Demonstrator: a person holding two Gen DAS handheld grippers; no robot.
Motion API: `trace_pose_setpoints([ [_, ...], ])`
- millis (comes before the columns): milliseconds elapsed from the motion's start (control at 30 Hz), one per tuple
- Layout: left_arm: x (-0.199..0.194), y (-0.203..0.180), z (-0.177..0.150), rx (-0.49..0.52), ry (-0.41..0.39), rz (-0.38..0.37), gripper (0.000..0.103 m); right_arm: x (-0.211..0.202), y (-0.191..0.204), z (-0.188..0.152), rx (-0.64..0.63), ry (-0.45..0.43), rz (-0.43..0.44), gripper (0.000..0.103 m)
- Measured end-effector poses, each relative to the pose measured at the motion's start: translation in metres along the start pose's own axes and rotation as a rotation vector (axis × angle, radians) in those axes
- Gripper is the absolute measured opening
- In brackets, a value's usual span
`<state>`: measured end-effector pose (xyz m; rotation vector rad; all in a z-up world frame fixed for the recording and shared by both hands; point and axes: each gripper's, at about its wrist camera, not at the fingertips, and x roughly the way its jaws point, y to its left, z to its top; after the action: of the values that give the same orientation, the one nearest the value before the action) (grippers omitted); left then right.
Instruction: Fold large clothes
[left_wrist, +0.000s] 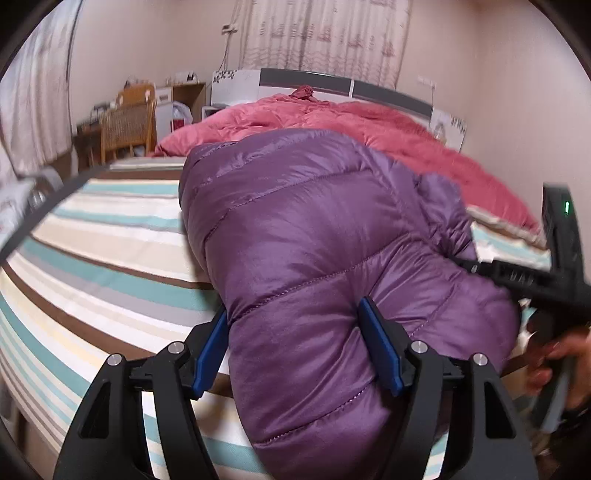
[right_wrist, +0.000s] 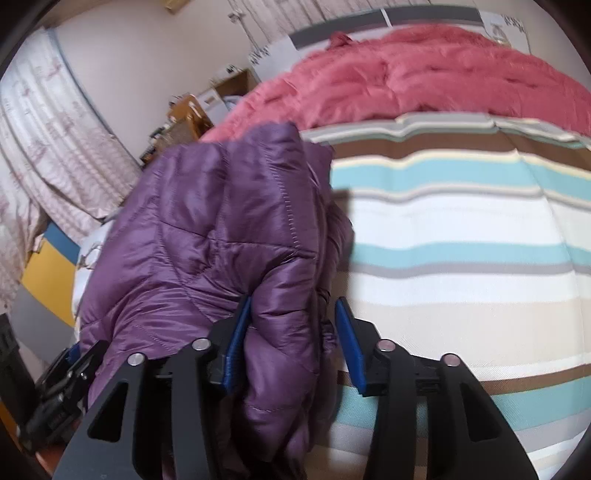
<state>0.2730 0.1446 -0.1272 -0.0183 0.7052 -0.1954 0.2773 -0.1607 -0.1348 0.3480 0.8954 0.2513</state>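
I see the purple down jacket (left_wrist: 314, 258) bundled on the striped bed (left_wrist: 110, 258). My left gripper (left_wrist: 295, 347) is released, jacket between its jaws. My right gripper (right_wrist: 291, 350) is also released; its right pad (right_wrist: 351, 354) stands apart from the jacket.

Bed (left_wrist: 96, 258) under my cameras: striped sheet, bands of teal, white, beige, brown, grey. Purple quilted down jacket (left_wrist: 314, 251) lies on sheet near my edge, bundled and puffy, bulk running away from me; in right wrist view it sits on left part of sheet, striped surface bare to its right. Pink-red duvet (left_wrist: 369, 122) heaped across far half of bed, up against headboard (left_wrist: 306, 79), grey-and-white panels. Small dark red cloth on top of duvet by headboard; can't tell what.
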Motion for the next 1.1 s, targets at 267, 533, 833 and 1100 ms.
trace_pose_setpoints([
  [267,-0.005,0.001,0.001,-0.024,0.016,0.019,0.069,-0.002,0.009,-0.008,-0.029,-0.020,-0.085,0.052],
  [533,-0.047,-0.013,-0.001,-0.010,-0.052,0.027,0.078,-0.048,0.038,-0.015,-0.114,-0.103,-0.144,0.054],
  [833,-0.046,-0.023,-0.006,0.034,0.001,0.089,0.081,-0.062,0.056,-0.033,-0.232,-0.108,-0.230,0.054],
  [1100,-0.026,-0.018,-0.021,0.033,0.068,0.073,0.085,-0.033,0.046,-0.044,-0.247,-0.024,-0.294,0.061],
])
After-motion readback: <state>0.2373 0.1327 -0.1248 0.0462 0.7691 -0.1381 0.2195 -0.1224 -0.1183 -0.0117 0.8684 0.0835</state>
